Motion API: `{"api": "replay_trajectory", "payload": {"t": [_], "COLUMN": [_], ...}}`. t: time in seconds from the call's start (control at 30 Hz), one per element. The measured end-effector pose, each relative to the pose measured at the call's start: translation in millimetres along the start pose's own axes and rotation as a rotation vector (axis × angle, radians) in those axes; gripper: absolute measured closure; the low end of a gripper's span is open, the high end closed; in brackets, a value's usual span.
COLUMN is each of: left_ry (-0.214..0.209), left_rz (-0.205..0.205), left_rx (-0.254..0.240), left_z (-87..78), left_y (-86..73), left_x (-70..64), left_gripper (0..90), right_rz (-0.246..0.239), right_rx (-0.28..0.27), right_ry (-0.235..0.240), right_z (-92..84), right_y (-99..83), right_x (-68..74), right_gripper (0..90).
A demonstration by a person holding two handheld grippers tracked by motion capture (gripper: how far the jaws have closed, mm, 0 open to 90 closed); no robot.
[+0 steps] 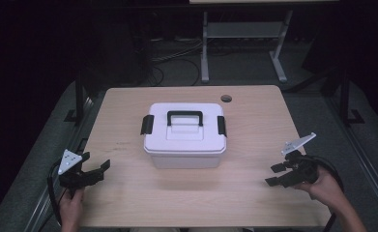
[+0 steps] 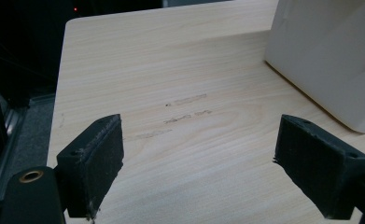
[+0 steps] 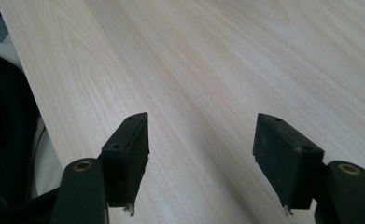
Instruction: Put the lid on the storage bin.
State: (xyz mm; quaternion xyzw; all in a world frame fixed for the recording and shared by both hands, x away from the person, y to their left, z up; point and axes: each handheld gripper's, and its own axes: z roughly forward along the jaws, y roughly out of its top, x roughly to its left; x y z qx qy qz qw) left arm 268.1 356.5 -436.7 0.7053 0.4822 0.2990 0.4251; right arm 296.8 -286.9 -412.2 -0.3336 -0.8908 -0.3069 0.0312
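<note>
A white plastic box (image 1: 185, 135) stands in the middle of the wooden table (image 1: 128, 203), lid on, with a black handle (image 1: 184, 116) on top and a black latch at each end. My left gripper (image 1: 102, 170) rests near the table's front left corner, pointing toward the box, jaws wide apart and empty. In the left gripper view the open left gripper (image 2: 215, 168) frames bare wood, with the box's corner (image 2: 329, 60) at the upper right. My right gripper (image 1: 271, 175) is held at the front right, also aimed toward the box. Its jaws stand open over bare wood in the right gripper view (image 3: 201, 158).
A round cable hole (image 1: 226, 98) sits near the table's far edge. Behind the table stand the white legs of another desk (image 1: 205, 48), with cables on the dark floor. Faint scuff marks (image 2: 187, 109) lie ahead of the left gripper. The table's near edge (image 3: 26, 70) runs beside the right gripper.
</note>
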Motion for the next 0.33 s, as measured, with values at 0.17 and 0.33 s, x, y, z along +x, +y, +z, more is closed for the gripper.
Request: {"api": "replay_trajectory", "payload": {"t": [0.17,0.33], "left_ry": [0.000,-0.002], "left_rz": [0.001,0.006], "left_rx": [-0.002,0.003], "left_z": [-0.2,0.3], "left_y": [-0.2,0.0], "left_x": [-0.4,-0.9], "left_gripper": [14.8,14.8], "right_rz": [0.008,0.013], "right_rx": [-0.002,-0.029], "right_ry": [-0.003,-0.007], "right_z": [-0.5,-2.9], "right_y": [-8.6,-16.2], "right_x": [2.1,5.6], "right_gripper": [35.3,34.6]}}
